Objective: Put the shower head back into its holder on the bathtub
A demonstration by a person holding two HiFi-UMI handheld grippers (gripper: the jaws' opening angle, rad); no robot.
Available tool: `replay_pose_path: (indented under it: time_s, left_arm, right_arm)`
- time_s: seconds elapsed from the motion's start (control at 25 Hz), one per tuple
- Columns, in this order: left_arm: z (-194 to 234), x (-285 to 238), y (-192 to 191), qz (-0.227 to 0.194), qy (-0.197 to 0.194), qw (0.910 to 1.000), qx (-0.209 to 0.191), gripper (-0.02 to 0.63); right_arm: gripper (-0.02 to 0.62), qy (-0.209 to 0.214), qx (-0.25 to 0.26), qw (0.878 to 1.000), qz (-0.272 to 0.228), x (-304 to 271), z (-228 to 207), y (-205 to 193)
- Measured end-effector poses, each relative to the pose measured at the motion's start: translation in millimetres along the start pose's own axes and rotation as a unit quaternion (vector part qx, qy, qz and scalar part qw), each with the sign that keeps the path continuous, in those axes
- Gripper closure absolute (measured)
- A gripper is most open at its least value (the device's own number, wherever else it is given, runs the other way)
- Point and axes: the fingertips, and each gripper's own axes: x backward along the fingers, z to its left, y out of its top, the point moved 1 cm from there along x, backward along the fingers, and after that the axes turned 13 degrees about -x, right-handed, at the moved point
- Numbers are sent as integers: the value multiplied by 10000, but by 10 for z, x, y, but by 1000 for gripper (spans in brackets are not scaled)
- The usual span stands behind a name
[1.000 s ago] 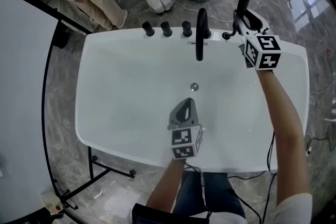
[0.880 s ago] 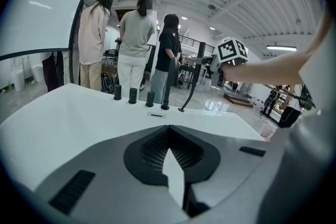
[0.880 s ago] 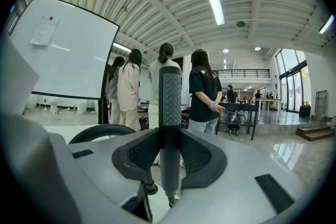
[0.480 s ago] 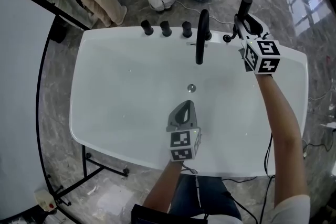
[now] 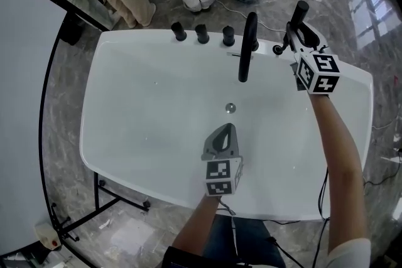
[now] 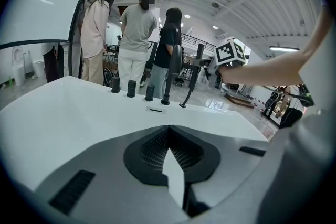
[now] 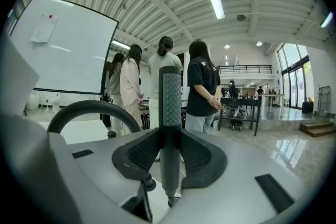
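The black shower head [image 5: 298, 17] stands upright at the far right corner of the white bathtub [image 5: 125, 103], with my right gripper [image 5: 303, 41] shut on its handle. In the right gripper view the ribbed handle [image 7: 169, 113] runs straight up between the pads. Its lower end hangs just above the tub rim, beside a small black holder fitting [image 5: 277, 49]. My left gripper [image 5: 225, 134] hovers over the tub's near side, jaws together and empty. In the left gripper view the shower head [image 6: 197, 68] shows beyond the faucet.
A tall arched black faucet [image 5: 247, 47] and three black knobs [image 5: 202, 33] line the tub's far rim, left of the shower head. Three people [image 6: 136, 39] stand behind the tub. A whiteboard on a black stand [image 5: 25, 110] is at the left.
My right gripper has sunk a little with the shower head toward the tub rim. The left gripper has dropped slightly over the tub. Both grips are unchanged.
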Motion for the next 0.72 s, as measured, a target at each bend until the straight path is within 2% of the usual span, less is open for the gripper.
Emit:
replay_pose_path:
  time_s: [0.44,0.72]
  left_arm:
    - [24,-231,-141,2,43,9997,233,606]
    - [-96,-484,-35,-84,-198,9995,243,606]
  right_arm:
    - [472,88,32,9999,38,-189,-61,-287]
    - [472,110,29,9999,72,-289,-132,-412]
